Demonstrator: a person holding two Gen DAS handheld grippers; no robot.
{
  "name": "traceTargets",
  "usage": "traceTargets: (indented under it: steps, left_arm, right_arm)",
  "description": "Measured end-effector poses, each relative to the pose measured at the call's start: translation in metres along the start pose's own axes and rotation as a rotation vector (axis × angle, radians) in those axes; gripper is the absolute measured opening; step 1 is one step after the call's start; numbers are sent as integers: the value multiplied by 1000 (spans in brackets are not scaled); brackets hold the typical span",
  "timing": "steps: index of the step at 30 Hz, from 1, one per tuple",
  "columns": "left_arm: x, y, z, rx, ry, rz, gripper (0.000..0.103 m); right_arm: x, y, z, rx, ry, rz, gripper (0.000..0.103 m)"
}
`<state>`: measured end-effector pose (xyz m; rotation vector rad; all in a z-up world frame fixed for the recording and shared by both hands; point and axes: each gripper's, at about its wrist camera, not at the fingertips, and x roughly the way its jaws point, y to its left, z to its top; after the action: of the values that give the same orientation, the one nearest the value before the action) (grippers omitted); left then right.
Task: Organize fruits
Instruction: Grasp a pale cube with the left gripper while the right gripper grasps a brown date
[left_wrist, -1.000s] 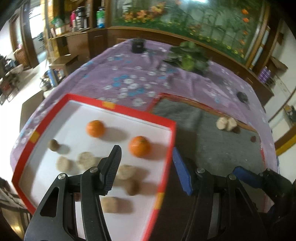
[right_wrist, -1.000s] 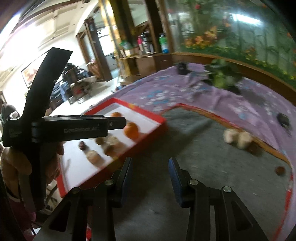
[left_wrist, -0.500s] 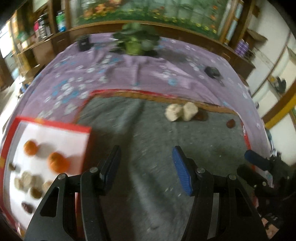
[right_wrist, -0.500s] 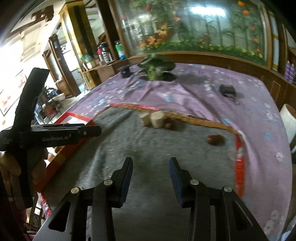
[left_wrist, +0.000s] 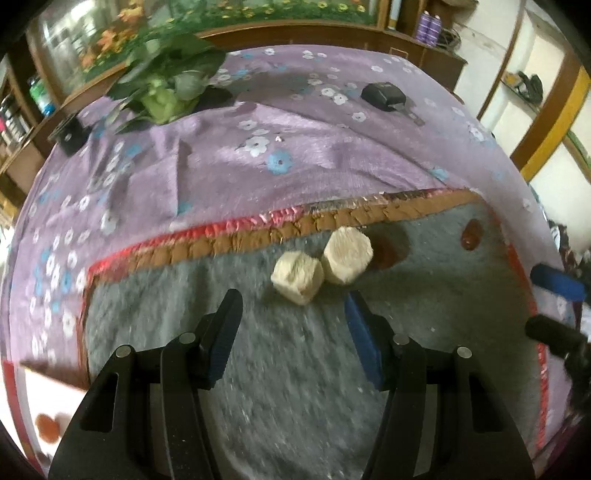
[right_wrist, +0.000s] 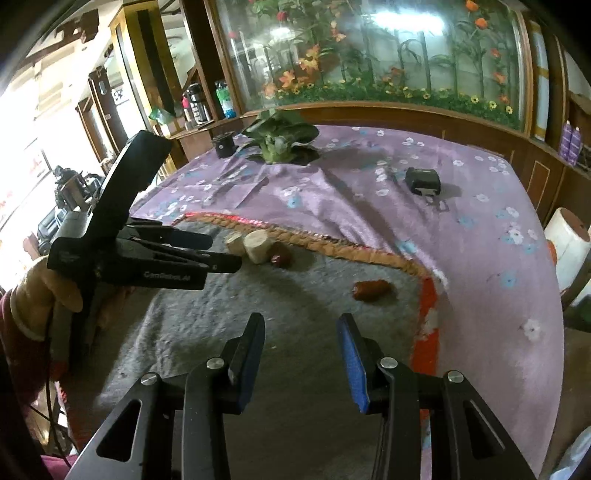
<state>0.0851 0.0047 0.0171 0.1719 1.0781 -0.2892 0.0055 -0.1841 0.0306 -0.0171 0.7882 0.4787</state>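
Two pale peeled fruit pieces lie side by side on the grey mat, with a dark red fruit right behind them and a red date further right. My left gripper is open and empty, just short of the pale pieces. My right gripper is open and empty over the mat; the date lies ahead of it to the right. The left gripper also shows in the right wrist view, beside the pale pieces.
A corner of the red-rimmed white tray with an orange fruit shows at lower left. On the purple flowered cloth are a leafy plant, a black box and a small black jar.
My left gripper has swung right from above the tray to the mat and closed in on the pale pieces. My right gripper has also turned right, toward the date.
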Motion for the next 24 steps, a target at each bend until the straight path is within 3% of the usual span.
traceTargets:
  steps: [7, 8, 12, 24]
  left_arm:
    - [9, 0, 6, 35, -3, -12, 55]
    - [9, -1, 6, 44, -5, -13, 45]
    - [8, -6, 5, 74, -11, 8, 27]
    - [-12, -4, -8, 26, -14, 13, 27]
  right_arm:
    - [12, -21, 8, 22, 13, -38, 40]
    - [14, -23, 8, 28, 15, -40, 40]
    - [23, -31, 7, 41, 33, -46, 41]
    - [66, -40, 19, -28, 77, -70, 41]
